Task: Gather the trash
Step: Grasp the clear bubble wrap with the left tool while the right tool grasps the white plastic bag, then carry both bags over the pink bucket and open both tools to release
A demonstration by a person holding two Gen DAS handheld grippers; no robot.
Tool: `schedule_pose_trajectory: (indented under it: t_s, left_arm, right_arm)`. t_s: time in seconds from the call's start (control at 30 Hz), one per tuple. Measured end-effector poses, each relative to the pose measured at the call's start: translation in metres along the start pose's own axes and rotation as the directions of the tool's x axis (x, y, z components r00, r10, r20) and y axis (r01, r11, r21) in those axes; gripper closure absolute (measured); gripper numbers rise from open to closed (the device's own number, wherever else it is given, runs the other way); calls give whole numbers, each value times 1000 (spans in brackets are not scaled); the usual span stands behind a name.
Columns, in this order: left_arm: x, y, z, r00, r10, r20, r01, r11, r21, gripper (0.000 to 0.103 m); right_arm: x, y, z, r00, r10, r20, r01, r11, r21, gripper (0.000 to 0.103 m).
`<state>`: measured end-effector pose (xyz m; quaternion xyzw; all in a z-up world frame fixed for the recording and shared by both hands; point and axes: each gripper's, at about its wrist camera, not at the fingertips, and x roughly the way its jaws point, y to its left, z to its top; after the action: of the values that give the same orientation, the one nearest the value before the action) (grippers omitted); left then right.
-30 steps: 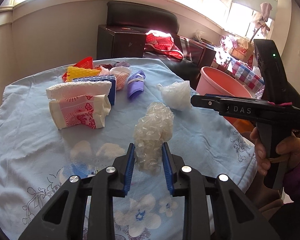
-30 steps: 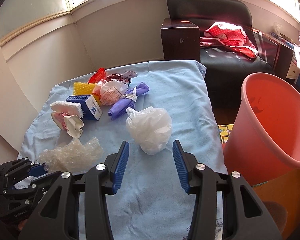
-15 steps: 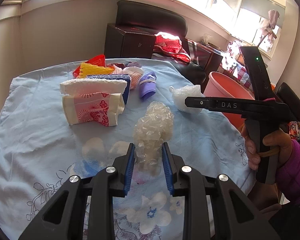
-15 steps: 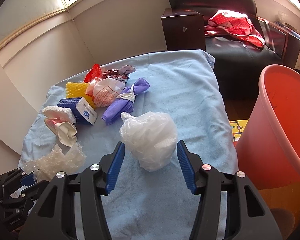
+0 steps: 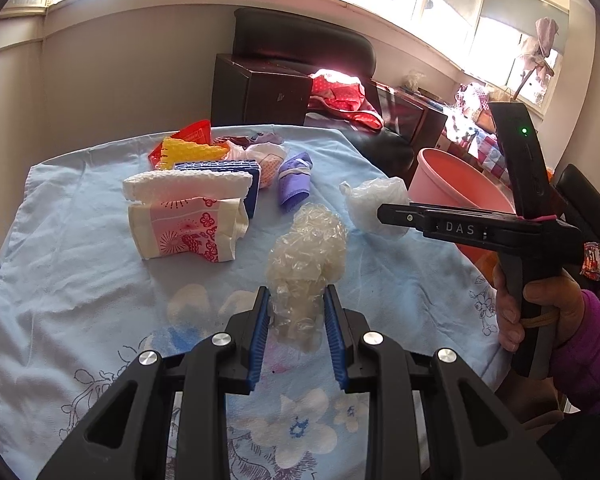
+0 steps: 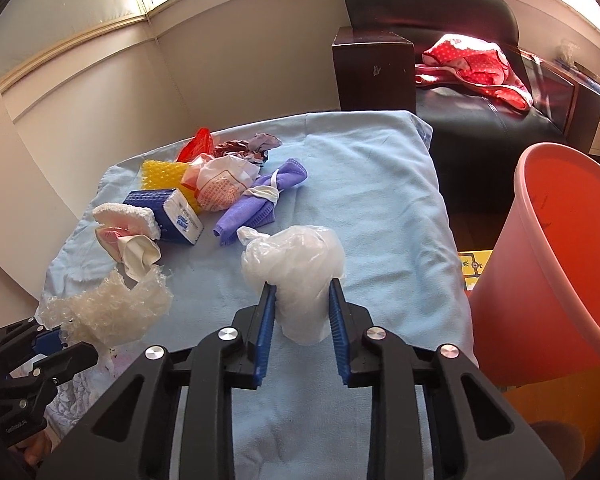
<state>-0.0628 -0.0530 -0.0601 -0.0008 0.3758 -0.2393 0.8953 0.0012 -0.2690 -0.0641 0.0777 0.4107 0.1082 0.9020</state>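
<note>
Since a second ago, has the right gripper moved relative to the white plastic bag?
Yes. The right gripper has advanced around the white plastic bag and its jaws have just been closing, now pinching it beside the pink bucket.

The table point(image 6: 380, 184) is covered by a pale blue cloth point(image 5: 80, 280) with printed flowers at its near edge. Toward the far left corner lies a heap: a red wrapper point(image 6: 196, 145), yellow foam point(image 6: 160, 173), a blue tissue pack point(image 6: 168, 216), a purple rag point(image 6: 256, 204). Nearer the middle rest a bubble wrap wad point(image 5: 308, 248) and a white plastic bag point(image 6: 296, 264).
</note>
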Motion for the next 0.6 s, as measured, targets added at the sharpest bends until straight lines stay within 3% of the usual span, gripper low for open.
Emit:
schedule_pose_trajectory:
  t_s: [0.6]
  left_arm:
    - [-25,-15,21,992,54,112,-51,998,-29,77]
  right_arm:
    - [-72,16,-10,987,17,157,-8,998,-60,76]
